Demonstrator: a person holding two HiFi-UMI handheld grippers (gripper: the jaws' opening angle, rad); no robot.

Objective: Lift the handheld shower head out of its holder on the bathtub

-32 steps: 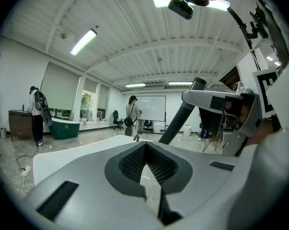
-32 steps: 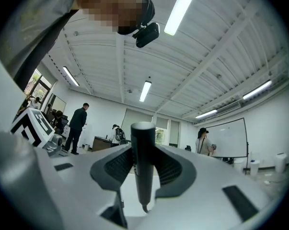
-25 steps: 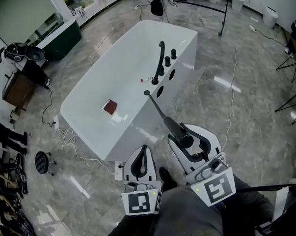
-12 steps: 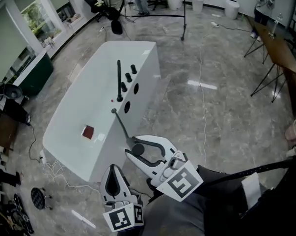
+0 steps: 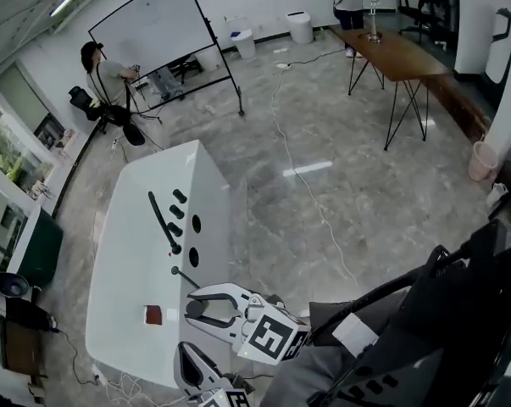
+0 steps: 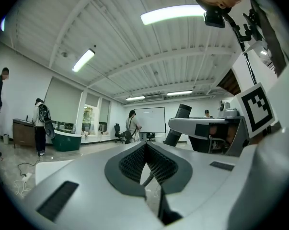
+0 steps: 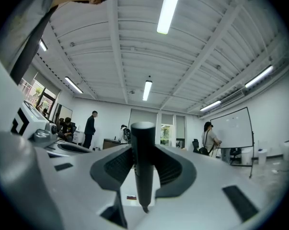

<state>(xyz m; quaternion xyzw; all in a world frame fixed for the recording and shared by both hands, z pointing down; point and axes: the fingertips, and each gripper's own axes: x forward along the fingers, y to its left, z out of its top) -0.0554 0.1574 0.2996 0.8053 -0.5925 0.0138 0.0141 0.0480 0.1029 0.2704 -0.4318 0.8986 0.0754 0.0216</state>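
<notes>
Two fingers [image 7: 110, 169] clamp the shower head [image 7: 143, 157] (right gripper [image 5: 206, 306]).

One bathtub [image 5: 128, 227], one shower head [image 5: 186, 278], two tools [image 5: 190, 306] [image 5: 183, 354], one whiteboard [image 5: 149, 19], one table [image 5: 391, 49].

Fingers of the right gripper [image 7: 144, 171] clamp the upright black shower head [image 7: 143, 143].

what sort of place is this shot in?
Likely an open office or lab set up for recording, not a real bathroom: a freestanding bathtub stands on a stone-look floor near a rolling whiteboard and a long wooden table.
</notes>
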